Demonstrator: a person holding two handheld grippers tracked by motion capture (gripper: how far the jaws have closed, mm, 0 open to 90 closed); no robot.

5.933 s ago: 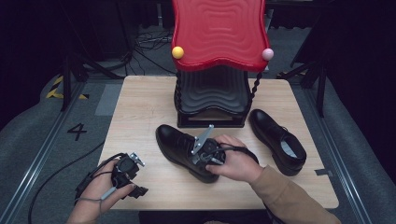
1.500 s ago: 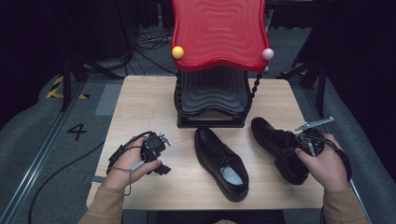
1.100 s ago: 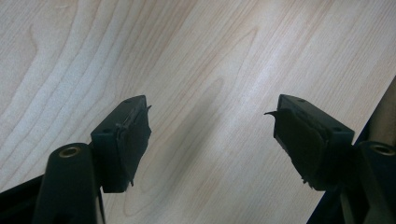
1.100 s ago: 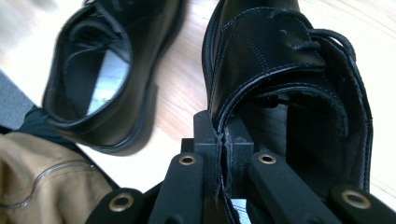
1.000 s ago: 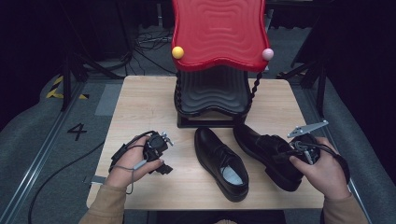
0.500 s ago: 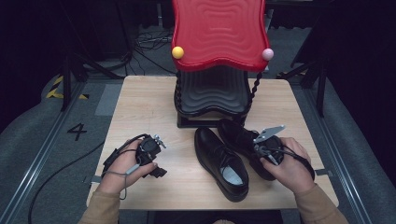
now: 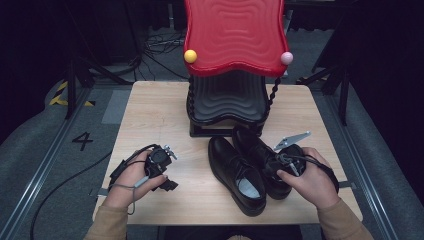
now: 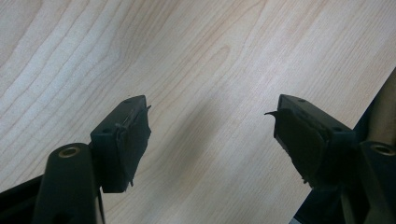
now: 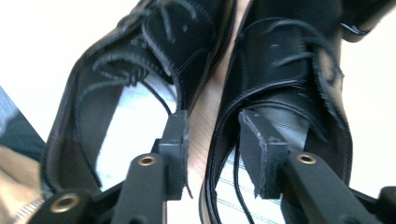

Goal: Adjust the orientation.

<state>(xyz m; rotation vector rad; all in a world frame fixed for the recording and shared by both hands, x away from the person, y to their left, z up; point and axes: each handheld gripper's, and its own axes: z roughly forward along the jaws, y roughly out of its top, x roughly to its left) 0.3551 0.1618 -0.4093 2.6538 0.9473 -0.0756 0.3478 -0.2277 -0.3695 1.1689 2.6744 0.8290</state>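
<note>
Now that both shoes sit side by side near the front edge of the worktop (image 7: pixel 150 115), toes pointing toward the black stand (image 7: pixel 227 102) at the back edge, you're basically at the letting-go point. Your right gripper (image 9: pixel 212 135) has just been opening: its jaws are spread, one pad hanging inside the right shoe (image 7: pixel 262 160) and the other in the gap between the pair, with the shoe's inner wall between them but not squeezed. That side wall is a sensible place to grab, since it's thin enough to pinch and lets you steer the whole shoe. The left shoe (image 7: pixel 235 175) lies just beside it, the two sides nearly touching, which looks like the reason for sliding the right one in so close: a neat pair.

Your left gripper (image 8: pixel 212 135) is parked near the front left corner with its jaws spread wide over bare wood, holding nothing, out of the way of the shoes. I'd guess the next bit is lifting the right jaws straight out so the lace doesn't snag.
</note>
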